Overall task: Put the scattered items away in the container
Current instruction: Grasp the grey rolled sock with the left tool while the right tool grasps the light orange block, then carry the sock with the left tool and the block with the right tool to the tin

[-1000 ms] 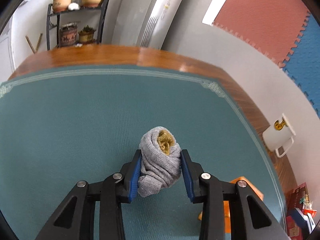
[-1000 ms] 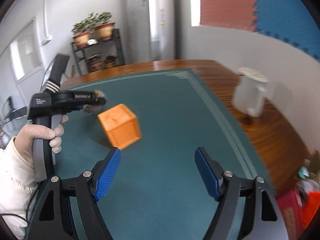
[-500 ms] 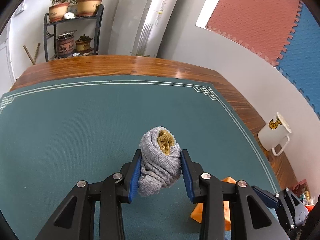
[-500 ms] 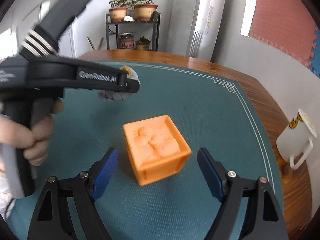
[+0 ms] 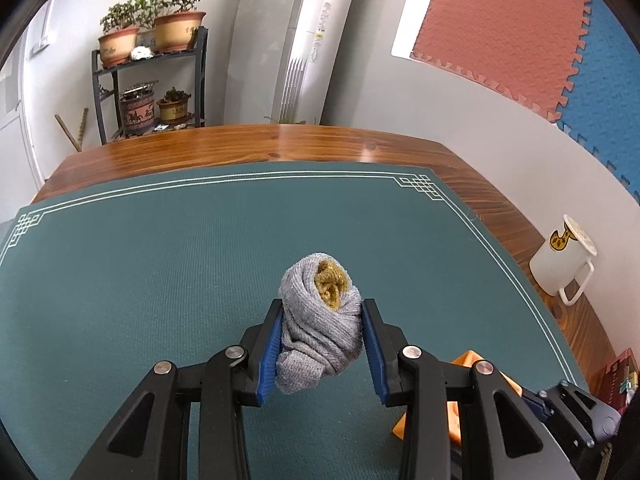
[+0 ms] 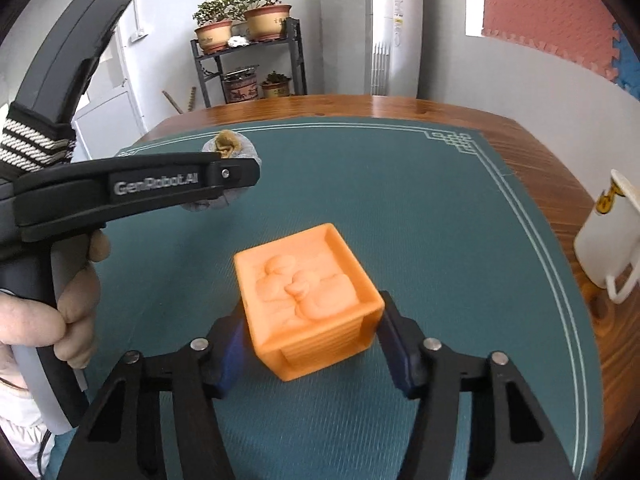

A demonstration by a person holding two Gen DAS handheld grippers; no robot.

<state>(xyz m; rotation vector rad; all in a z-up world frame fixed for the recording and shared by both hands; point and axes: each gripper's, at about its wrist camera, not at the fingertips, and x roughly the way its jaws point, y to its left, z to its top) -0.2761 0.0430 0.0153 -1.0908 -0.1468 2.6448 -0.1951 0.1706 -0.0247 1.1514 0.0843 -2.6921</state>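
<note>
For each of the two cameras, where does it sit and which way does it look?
Left wrist: sits on the left gripper, facing along the fingers at the rolled sock over the green mat.
Right wrist: sits on the right gripper, facing the orange container; the person's left hand shows.
Shared: sock, container, white mug, mat.

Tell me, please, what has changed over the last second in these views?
The right gripper advanced on the orange container until its fingers flank it; contact is unclear. The left gripper stayed shut on the rolled grey sock, held above the green mat.
</note>
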